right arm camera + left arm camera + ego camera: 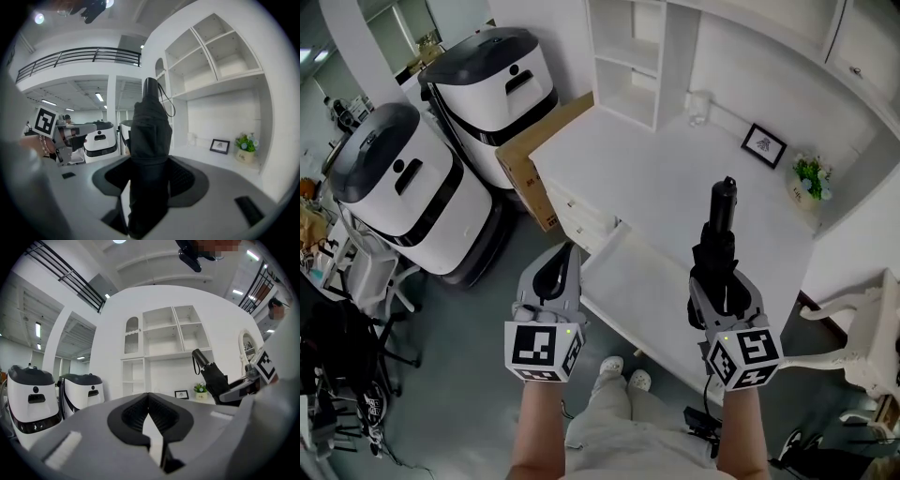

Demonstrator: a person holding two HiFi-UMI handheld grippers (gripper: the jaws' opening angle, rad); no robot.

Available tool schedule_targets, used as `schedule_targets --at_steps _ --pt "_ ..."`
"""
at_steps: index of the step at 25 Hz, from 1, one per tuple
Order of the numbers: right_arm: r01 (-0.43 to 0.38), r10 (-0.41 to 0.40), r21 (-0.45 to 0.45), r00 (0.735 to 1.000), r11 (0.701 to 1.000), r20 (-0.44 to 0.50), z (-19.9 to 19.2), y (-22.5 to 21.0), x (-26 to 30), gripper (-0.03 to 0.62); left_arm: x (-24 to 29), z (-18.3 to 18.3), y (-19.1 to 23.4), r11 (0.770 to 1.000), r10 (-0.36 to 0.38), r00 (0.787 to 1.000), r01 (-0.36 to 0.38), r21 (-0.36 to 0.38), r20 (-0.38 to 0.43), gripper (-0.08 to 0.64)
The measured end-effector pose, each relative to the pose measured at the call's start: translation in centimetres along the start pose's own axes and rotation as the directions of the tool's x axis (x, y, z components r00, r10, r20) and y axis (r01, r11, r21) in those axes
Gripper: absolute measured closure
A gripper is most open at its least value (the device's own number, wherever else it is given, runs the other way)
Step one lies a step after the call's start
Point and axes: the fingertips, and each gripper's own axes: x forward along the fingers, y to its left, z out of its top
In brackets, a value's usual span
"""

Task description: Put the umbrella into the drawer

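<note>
The umbrella's (149, 140) lower end is lost in the dark slot between the right gripper's (149, 173) jaws. In the head view, that gripper's body covers part of the drawer's (633, 277) edge just beside it. Well ahead of it, the framed picture (763, 145) is too small to read. The pale object (697, 108) beyond is perhaps a cup.

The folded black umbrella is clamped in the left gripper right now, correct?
Not quite: the folded black umbrella is clamped in the right gripper, not the left. The right gripper view shows its jaws closed on the umbrella's black fabric; the left gripper is shut on nothing.
</note>
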Motion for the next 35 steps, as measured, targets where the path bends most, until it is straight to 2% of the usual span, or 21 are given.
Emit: schedule_targets --at_steps 8,16,23,35 --pt "0.015 -0.012 0.026 0.994 1.000 -0.105 -3.7 1.1 2.5 0.356 1.4 -2.9 1.3 0.999 -0.040 0.997 0.039 -0.019 -0.063 0.552" --pt "0.010 -0.003 0.032 0.976 0.999 -0.220 -7.5 2.0 4.3 0.356 2.5 -4.4 2.5 0.997 -0.066 0.994 0.063 -0.038 -0.090 0.552" --pt "-0.030 0.040 0.033 0.937 0.999 -0.348 -11.0 2.9 5.9 0.356 3.2 -5.4 3.1 0.996 -0.072 0.992 0.067 -0.053 -0.103 0.552" --pt "-0.085 0.111 0.075 0.864 0.994 -0.491 -16.4 4.8 8.2 0.356 3.6 -6.7 4.4 0.995 -0.067 0.990 0.057 -0.085 -0.128 0.552"
